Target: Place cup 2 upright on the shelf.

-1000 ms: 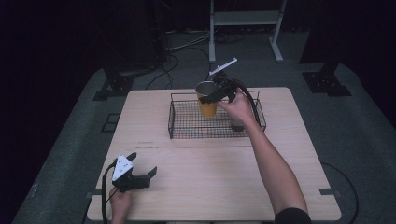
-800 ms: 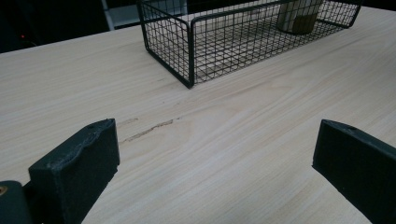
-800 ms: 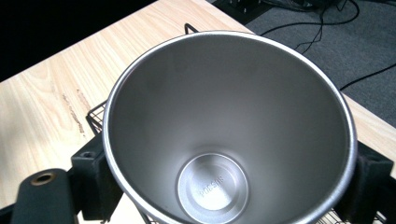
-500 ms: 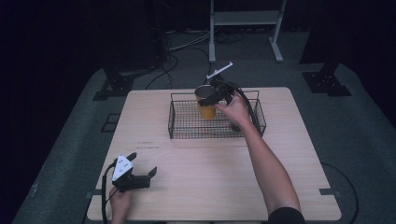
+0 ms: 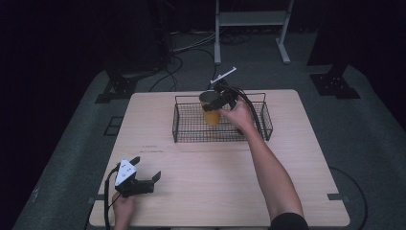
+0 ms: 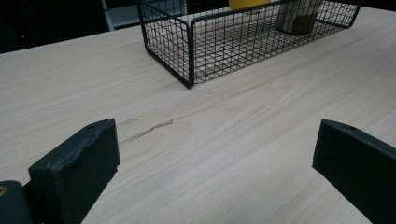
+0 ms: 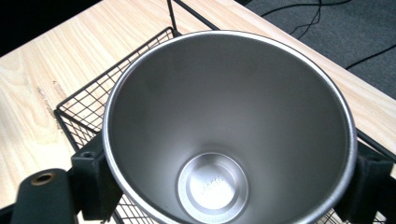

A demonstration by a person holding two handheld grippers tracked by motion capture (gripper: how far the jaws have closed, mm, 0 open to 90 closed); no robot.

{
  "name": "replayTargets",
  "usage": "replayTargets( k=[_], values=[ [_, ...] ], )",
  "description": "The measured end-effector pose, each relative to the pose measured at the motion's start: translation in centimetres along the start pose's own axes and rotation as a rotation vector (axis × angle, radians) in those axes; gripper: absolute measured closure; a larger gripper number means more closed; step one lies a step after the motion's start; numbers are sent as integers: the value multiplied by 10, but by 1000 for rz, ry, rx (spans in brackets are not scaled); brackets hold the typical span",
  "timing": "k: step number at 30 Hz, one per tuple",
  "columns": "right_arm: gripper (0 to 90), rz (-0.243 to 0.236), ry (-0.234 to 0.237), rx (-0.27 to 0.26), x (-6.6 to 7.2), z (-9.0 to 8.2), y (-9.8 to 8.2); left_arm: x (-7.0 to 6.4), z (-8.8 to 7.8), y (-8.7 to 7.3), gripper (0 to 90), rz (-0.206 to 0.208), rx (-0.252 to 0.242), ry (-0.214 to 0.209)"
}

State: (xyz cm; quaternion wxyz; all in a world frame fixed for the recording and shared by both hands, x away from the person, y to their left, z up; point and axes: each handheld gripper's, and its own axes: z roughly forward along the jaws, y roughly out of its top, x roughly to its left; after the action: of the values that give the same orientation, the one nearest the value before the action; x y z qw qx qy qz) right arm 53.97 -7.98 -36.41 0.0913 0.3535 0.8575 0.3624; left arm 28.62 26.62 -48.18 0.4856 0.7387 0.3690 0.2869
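The right tool point(image 5: 216, 101) has the cup point(image 5: 210, 110) clamped between its jaws, and the cup hangs upright over the left-of-middle part of the wire basket point(image 5: 182, 128), at the far side of the tabletop point(image 5: 215, 182). In the right gripper view the camera looks straight down into the cup point(image 7: 224, 135): steel inside, open mouth up, a black jaw pressing on either side of the wall just under the rim. In the high view its outside is yellow-orange.

The relation that counts here is vertical. The cup's long axis stands straight up and down, with the basket's mesh floor directly beneath its base. I cannot tell whether the bottom already touches the mesh or sits just above it. From the left gripper view, the yellow base point(image 6: 247, 3) looks low inside the basket, but the frame cuts it off.

What is around it? A second, duller object point(image 6: 299, 16) stands in the same basket, to the right of the cup and near it. That is the neighbour to stay clear of. The basket's walls rise on all sides, so I judge the only clean path is straight down.

The left tool point(image 5: 143, 179) rests at the near-left corner of the tabletop, jaws spread wide with nothing but bare wood between them, well apart from the basket. The right hand point(image 5: 239, 115) is plainly the nearer one.
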Motion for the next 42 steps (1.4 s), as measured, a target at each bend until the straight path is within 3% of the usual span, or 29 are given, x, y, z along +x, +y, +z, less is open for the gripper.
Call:
replayTargets(
  k=[22, 38, 42],
  values=[
    [132, 56, 5, 18, -5, 25, -15, 0, 0, 0, 0, -1, -4, 0],
    [131, 11, -8, 78, -2, 41, -21, 0, 0, 0, 0, -1, -5, 0],
    [131, 13, -5, 63, -3, 40, -24, 0, 0, 0, 0, 0, -5, 0]
  ],
)
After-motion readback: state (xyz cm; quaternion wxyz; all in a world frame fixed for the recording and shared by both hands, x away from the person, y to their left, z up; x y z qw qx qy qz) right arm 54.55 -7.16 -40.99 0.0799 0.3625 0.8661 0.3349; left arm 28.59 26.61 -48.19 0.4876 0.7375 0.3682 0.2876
